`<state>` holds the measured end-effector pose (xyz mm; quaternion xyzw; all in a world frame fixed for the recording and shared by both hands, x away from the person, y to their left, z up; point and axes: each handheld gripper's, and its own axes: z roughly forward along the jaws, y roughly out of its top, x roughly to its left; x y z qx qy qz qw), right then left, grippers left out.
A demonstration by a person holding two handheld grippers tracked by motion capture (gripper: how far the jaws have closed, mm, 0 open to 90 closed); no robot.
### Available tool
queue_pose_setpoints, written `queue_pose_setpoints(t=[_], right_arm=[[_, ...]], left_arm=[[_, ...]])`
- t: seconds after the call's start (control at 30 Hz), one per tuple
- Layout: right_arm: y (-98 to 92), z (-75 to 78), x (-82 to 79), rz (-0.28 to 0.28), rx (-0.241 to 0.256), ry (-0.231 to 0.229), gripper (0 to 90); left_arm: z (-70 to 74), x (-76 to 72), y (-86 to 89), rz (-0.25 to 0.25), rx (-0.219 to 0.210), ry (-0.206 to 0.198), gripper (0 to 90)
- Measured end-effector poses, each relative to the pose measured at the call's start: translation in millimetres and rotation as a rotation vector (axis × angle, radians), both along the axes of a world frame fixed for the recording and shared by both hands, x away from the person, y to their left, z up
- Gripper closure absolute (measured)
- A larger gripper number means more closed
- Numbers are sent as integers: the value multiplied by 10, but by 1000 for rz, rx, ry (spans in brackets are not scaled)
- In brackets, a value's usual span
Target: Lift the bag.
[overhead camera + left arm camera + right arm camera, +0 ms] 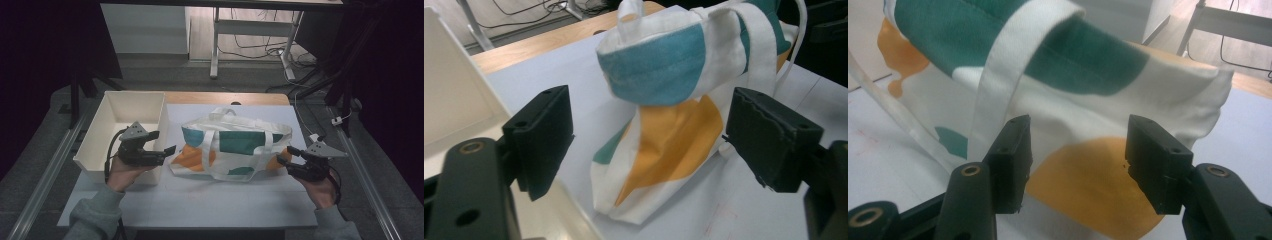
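Observation:
A white cloth tote bag [232, 145] with teal, blue and orange patches and white straps lies in the middle of the white table. My left gripper [167, 149] is open just off the bag's left end, over the rim of a box. In the left gripper view the bag [674, 125] sits beyond my open left gripper [649, 140]. My right gripper [286, 155] is open at the bag's right end. In the right gripper view the bag's orange patch [1088, 185] shows between the jaws of my right gripper [1075, 160].
A white open box [120, 132] stands at the table's left, touching nothing inside that I can see. A wooden strip [225, 98] runs along the far edge. Metal rails flank the table, and desk legs and cables lie on the floor beyond.

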<state>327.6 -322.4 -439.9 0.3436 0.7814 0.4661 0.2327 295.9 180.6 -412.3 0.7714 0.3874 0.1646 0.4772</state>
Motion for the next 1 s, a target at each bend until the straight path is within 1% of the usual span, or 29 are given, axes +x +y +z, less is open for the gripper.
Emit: queue_pose_setpoints(t=[0.07,0.13,0.2,0.27,0.4,0.47,0.67,0.77,0.83,1.0], right_arm=[[-3,-27,-13,5,-4,-1,447],[1,-48,-31,6,-16,-9,447],[9,-66,-44,14,-27,-11,446],[19,-90,-54,19,-34,-13,445],[34,-140,-65,25,-41,-9,444],[40,-169,-71,28,-47,-8,441],[55,-262,-86,42,-60,-10,437],[66,-289,-97,47,-64,-19,436],[73,-298,-113,49,-65,-15,436],[99,-352,-150,67,-81,4,420]], left_arm=[[-19,-31,23,7,2,2,174],[-42,-51,52,12,16,13,159],[-66,-77,84,24,16,21,146],[-92,-101,115,24,17,30,143],[-170,-145,153,28,31,49,136],[-201,-167,171,37,47,49,129],[-326,-219,236,45,46,65,118],[-399,-249,246,48,65,77,109],[-439,-274,253,49,69,75,107],[-554,-298,249,44,63,93,104]])
